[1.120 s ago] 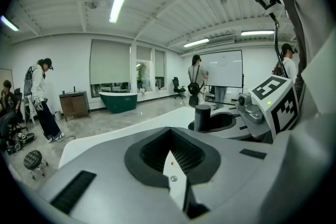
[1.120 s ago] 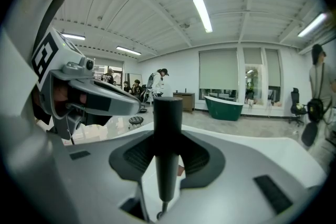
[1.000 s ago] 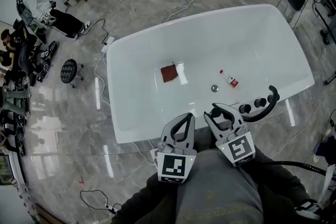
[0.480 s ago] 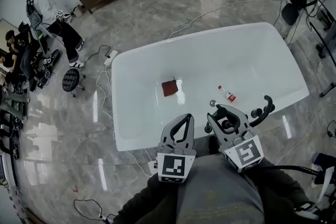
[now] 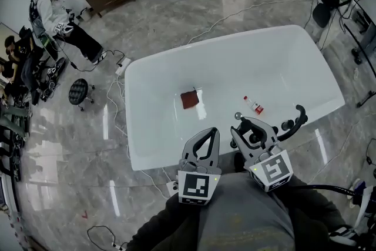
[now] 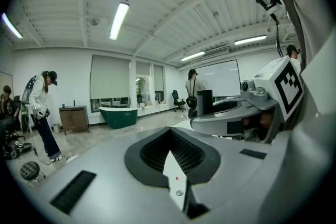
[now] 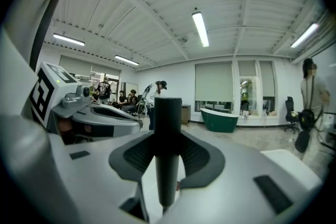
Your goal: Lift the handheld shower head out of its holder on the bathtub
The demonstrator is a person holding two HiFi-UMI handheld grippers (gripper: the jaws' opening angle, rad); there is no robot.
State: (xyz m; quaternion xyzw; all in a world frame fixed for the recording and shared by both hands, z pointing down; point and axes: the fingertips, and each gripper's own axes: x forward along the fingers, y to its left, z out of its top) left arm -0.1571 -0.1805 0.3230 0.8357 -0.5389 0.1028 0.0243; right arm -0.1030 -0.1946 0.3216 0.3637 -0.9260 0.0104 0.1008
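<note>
1. The right tongs are clenched on the shower head. It is a dark round stick standing upright between the pads, at the near right rim of the tub.
2. Its lower end looks clear of the holder. I can see neither the holder itself nor any hose, so I would not swear it is fully out.
3. The left tongs hang just left of the right pair, tips together on nothing.
4. Slipping is the first worry. The stick is smooth and round, so a slackened grip or a tilt could let it slide down through the pads and strike the rim.
5. If a hose trails below, lifting past its slack would tug the stick askew in the pads or pull it free.
6. A curved black spout and its knobs stand just right of the right tongs. A swing that way would knock the head against them.
7. A small bottle lies in the tub just beyond the tongs, with a brown square farther left. A dropped head would likely land on or near the bottle.
8. The two pairs of tongs sit close together, so a careless turn could make the idle left pair clip the working one.
9. A white plug and its cable lie on the floor just near of the rim. A step back could catch them and jolt the arm.
</note>
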